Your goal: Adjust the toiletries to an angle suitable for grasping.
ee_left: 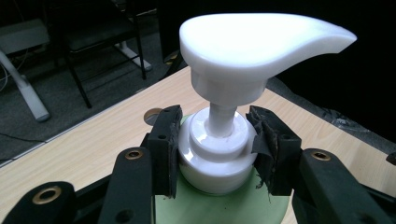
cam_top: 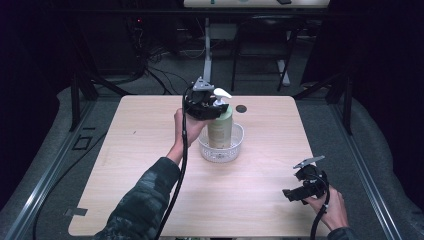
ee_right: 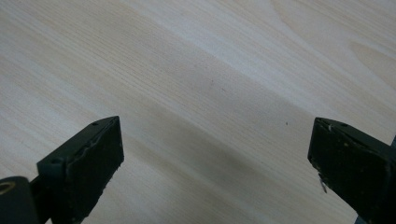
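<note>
A pale green pump bottle (cam_top: 220, 129) with a white pump head (ee_left: 254, 44) stands upright in a clear round plastic basket (cam_top: 235, 150) near the table's middle. My left gripper (cam_top: 202, 105) is shut on the bottle's white collar (ee_left: 217, 156), one black pad on each side of it. My right gripper (cam_top: 305, 187) hovers low over the bare wood at the table's front right, jaws wide apart with nothing between its fingertips (ee_right: 88, 163).
A small round hole (cam_top: 241, 108) sits in the light wood table (cam_top: 150, 190) just behind the basket. Dark floor, cables and table legs lie beyond the far edge.
</note>
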### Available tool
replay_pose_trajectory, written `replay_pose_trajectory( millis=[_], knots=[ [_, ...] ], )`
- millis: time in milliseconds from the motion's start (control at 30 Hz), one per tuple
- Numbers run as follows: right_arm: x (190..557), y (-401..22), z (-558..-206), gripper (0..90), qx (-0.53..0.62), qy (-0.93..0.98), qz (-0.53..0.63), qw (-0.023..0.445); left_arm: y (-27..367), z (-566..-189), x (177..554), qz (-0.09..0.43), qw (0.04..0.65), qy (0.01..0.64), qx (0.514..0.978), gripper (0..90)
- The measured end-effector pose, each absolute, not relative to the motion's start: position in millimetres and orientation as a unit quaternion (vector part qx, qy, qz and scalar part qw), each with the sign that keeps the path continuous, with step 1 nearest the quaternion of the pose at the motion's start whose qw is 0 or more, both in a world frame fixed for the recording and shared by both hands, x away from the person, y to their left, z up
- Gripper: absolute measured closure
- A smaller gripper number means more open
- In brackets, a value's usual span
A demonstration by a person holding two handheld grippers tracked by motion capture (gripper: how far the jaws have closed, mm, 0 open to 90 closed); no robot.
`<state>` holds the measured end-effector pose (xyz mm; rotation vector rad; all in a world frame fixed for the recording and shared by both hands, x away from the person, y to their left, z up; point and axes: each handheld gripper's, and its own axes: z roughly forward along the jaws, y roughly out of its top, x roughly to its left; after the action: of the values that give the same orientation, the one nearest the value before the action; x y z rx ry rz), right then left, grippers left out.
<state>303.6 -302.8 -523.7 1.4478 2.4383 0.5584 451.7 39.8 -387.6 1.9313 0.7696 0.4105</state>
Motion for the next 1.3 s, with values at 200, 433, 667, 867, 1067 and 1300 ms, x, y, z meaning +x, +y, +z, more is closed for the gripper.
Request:
replay_pose_trajectory(
  millis=[200,433,667,867,1067,1300],
  knots=[
    [303.7,-302.8,-523.8,2.8,0.497,0.837,0.191,0.125,40.0,-391.8,450.2,0.178,0.490,0.312,0.794,55.5],
    [303.8,-302.9,-523.8,2.8,0.495,0.838,0.190,0.127,39.1,-397.0,450.7,0.176,0.490,0.314,0.794,55.6],
    [303.6,-302.9,-523.7,2.9,0.497,0.837,0.191,0.125,38.3,-401.0,451.3,0.175,0.488,0.315,0.795,55.5],
    [303.7,-302.9,-523.9,2.9,0.498,0.837,0.191,0.124,38.9,-405.3,451.8,0.174,0.491,0.317,0.793,55.5],
    [303.9,-302.7,-524.0,2.9,0.496,0.838,0.192,0.124,39.2,-408.8,452.2,0.174,0.488,0.318,0.794,55.6],
    [303.9,-302.7,-524.1,2.9,0.495,0.839,0.190,0.123,40.5,-412.3,452.3,0.177,0.494,0.319,0.790,55.5]
  ],
)
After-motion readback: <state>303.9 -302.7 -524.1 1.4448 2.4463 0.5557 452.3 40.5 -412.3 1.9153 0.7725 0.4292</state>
